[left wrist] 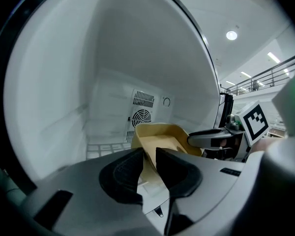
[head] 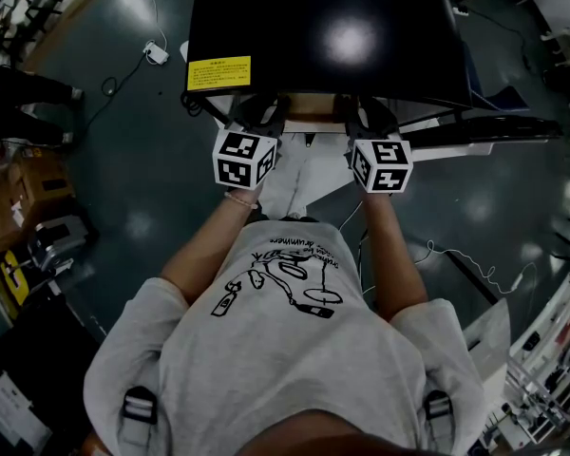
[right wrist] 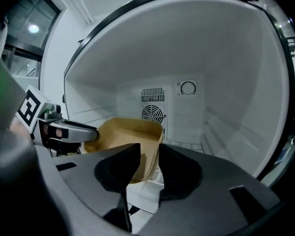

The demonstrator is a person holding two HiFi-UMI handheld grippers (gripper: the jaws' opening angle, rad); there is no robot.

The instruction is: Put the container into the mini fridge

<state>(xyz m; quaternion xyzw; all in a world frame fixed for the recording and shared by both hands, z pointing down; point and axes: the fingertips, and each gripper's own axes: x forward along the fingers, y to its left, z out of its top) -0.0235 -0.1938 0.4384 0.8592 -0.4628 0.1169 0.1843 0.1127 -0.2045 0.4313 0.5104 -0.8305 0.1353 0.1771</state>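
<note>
Left claw (left wrist: 148,156): clamped on the container (left wrist: 163,134) rim.
Right claw (right wrist: 149,156): clamped on the opposite rim.
Container: hanging between both claws at the fridge (right wrist: 226,82) mouth.
Plan: I'd move both claws level, together, onto the shelf (right wrist: 187,142), then release.

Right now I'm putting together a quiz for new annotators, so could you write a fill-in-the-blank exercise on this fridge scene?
The left gripper and the right gripper each clamp one wall of the tan ___.
The round fan grille sits on the mini fridge's ___ wall.
Seen from the head view, the label on the fridge's black top is ___.
Missing words: container; back; yellow.
</note>
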